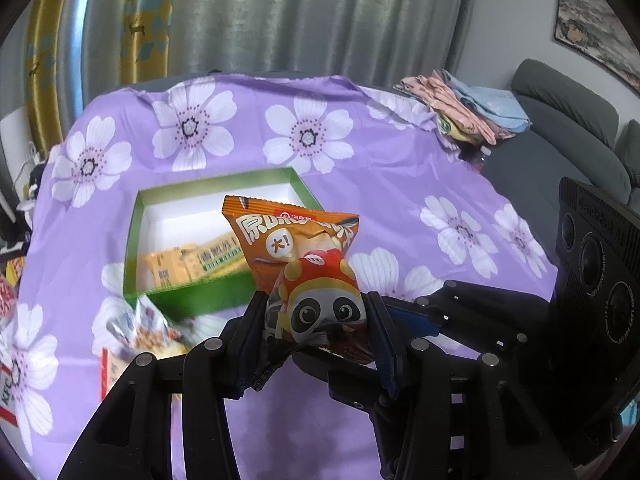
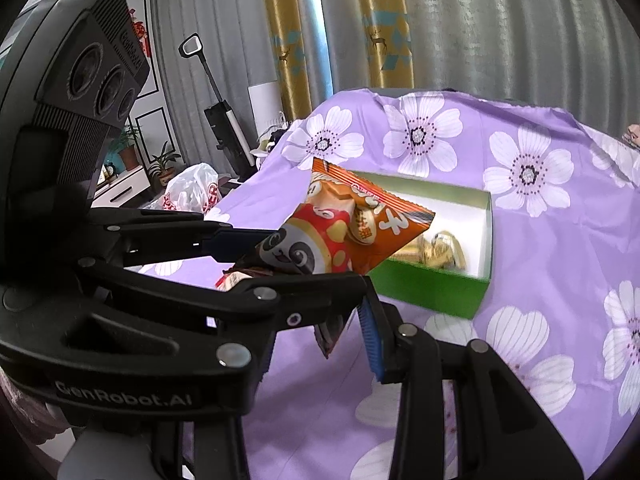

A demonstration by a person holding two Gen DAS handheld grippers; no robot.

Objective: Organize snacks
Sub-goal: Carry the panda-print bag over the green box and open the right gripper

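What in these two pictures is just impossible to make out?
- Packets inside the green box: blurred in both views, partly behind the orange snack bag.
- Loose snacks beside the box: blurred, cut off by the left gripper in the left view.
- Whether the right gripper pinches the bag's bottom corner: hidden by the other gripper.

Home living room: sofa, curtains
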